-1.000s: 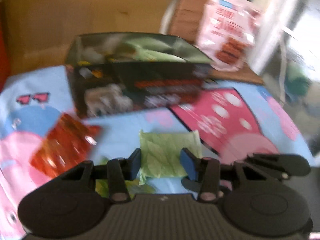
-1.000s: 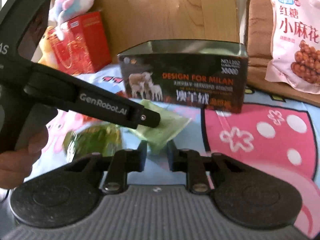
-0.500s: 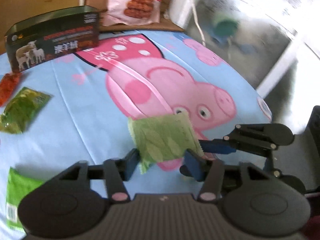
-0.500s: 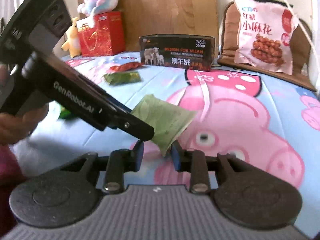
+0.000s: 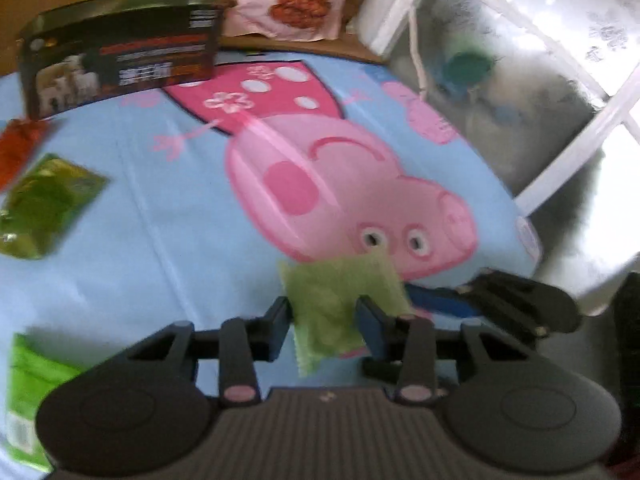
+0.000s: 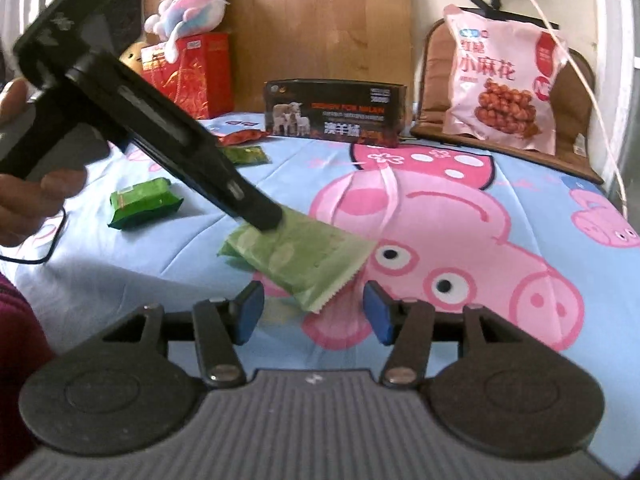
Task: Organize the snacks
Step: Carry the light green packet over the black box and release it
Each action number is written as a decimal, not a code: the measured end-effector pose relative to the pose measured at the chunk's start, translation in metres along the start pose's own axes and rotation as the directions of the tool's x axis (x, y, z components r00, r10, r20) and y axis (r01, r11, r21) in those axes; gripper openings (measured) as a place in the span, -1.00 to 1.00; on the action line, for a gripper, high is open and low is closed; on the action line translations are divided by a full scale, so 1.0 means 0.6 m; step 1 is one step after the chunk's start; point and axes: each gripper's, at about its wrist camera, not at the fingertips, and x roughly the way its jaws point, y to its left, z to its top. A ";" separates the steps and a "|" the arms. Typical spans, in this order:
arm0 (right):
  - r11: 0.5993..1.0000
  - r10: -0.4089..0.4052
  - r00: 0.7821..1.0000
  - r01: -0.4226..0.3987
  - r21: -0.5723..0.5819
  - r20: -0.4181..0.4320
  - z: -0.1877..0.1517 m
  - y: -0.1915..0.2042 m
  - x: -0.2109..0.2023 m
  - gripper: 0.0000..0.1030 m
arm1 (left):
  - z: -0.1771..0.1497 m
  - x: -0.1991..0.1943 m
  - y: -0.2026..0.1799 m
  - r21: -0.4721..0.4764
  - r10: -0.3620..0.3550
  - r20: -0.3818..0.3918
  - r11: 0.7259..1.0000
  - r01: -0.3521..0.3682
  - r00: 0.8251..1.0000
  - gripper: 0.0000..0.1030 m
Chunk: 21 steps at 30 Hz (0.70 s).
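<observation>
My left gripper [image 5: 323, 322] is shut on a pale green snack packet [image 5: 344, 300] and holds it above the cartoon-pig bedsheet [image 5: 168, 216]. In the right wrist view the left gripper [image 6: 268, 216] pinches the same packet [image 6: 304, 256] from the upper left. My right gripper [image 6: 314, 312] is open, its blue pads on either side of the packet's lower corner without touching it. Its fingers [image 5: 440, 298] show at the right of the left wrist view. A dark open tin box [image 6: 334, 118] stands at the far side, and it also shows in the left wrist view [image 5: 116, 60].
On the sheet lie a green pack [image 6: 142, 202], a yellow-green pouch [image 5: 44, 204] and an orange-red pouch [image 5: 18, 144]. A large pink snack bag [image 6: 506, 84] leans on a brown cushion at the back right. A red gift box [image 6: 192, 74] with a plush toy stands back left.
My right gripper has opened and let go of the packet's corner. My left gripper carried the packet from beside the tin back over the pig print.
</observation>
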 end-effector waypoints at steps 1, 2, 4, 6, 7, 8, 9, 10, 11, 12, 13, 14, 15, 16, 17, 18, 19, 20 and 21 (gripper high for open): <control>1.000 -0.002 1.000 0.002 -0.014 0.000 0.001 0.004 0.002 0.00 | 0.000 -0.003 -0.006 0.026 0.002 0.003 1.000 -0.002 1.000 -0.35; 1.000 0.003 1.000 -0.003 -0.024 -0.003 0.004 0.006 0.004 -0.20 | 0.000 -0.007 -0.008 0.039 0.003 0.008 0.999 -0.004 1.000 -0.36; 1.000 0.013 1.000 -0.013 -0.013 -0.002 0.013 0.004 0.005 -0.21 | 0.004 -0.019 -0.002 0.038 -0.001 0.020 0.999 0.000 1.000 -0.36; 0.999 0.046 0.999 -0.046 0.019 0.009 0.027 -0.007 0.008 -0.22 | 0.014 -0.036 0.011 0.022 -0.017 0.038 1.000 0.016 0.999 -0.36; 0.997 0.063 0.998 -0.063 0.034 0.019 0.037 -0.012 0.011 -0.22 | 0.023 -0.046 0.019 0.014 -0.018 0.056 1.000 0.017 0.998 -0.36; 0.996 0.076 0.997 -0.077 0.042 0.031 0.048 -0.014 0.015 -0.22 | 0.033 -0.057 0.026 0.011 -0.014 0.075 1.000 0.013 0.997 -0.36; 0.995 0.086 0.995 -0.088 0.044 0.047 0.063 -0.018 0.022 -0.22 | 0.044 -0.065 0.032 0.009 -0.005 0.096 1.000 0.005 0.995 -0.36; 0.995 0.088 0.994 -0.091 0.043 0.062 0.078 -0.019 0.030 -0.22 | 0.058 -0.074 0.040 0.005 0.009 0.122 1.000 -0.009 0.993 -0.36; 0.995 0.088 0.993 -0.091 0.037 0.080 0.097 -0.020 0.041 -0.22 | 0.074 -0.084 0.048 -0.003 0.026 0.148 1.000 -0.026 0.989 -0.35; 0.995 0.087 0.991 -0.090 0.031 0.099 0.117 -0.020 0.053 -0.22 | 0.091 -0.094 0.057 -0.010 0.042 0.175 0.999 -0.040 0.984 -0.35; 0.996 0.085 0.989 -0.089 0.024 0.120 0.136 -0.020 0.064 -0.22 | 0.109 -0.103 0.067 -0.018 0.061 0.208 0.998 -0.058 0.976 -0.34; 0.996 0.083 0.986 -0.087 0.018 0.142 0.155 -0.023 0.077 -0.22 | 0.130 -0.111 0.080 -0.032 0.083 0.240 0.996 -0.078 0.967 -0.33; 0.996 0.081 0.983 -0.084 0.012 0.162 0.175 -0.028 0.093 -0.22 | 0.149 -0.116 0.093 -0.049 0.103 0.263 0.994 -0.093 0.959 -0.32; 0.997 0.076 0.981 -0.078 0.007 0.180 0.197 -0.033 0.113 -0.22 | 0.167 -0.119 0.105 -0.063 0.122 0.284 0.992 -0.108 0.951 -0.31; 0.998 0.068 0.979 -0.069 0.002 0.193 0.216 -0.035 0.130 -0.22 | 0.187 -0.120 0.118 -0.074 0.144 0.305 0.989 -0.127 0.941 -0.28; 0.998 0.060 0.977 -0.061 -0.003 0.205 0.235 -0.036 0.149 -0.22 | 0.203 -0.119 0.130 -0.085 0.162 0.320 0.986 -0.142 0.933 -0.27; 0.999 0.053 0.975 -0.052 -0.011 0.217 0.255 -0.037 0.170 -0.22 | 0.222 -0.119 0.145 -0.098 0.181 0.332 0.983 -0.157 0.926 -0.23; 0.999 0.046 0.974 -0.043 -0.017 0.223 0.271 -0.039 0.190 -0.22 | 0.239 -0.116 0.160 -0.115 0.201 0.341 0.978 -0.172 0.918 -0.19; 0.999 0.042 0.973 -0.039 -0.018 0.227 0.286 -0.040 0.211 -0.22 | 0.256 -0.110 0.178 -0.135 0.221 0.348 0.974 -0.184 0.911 -0.17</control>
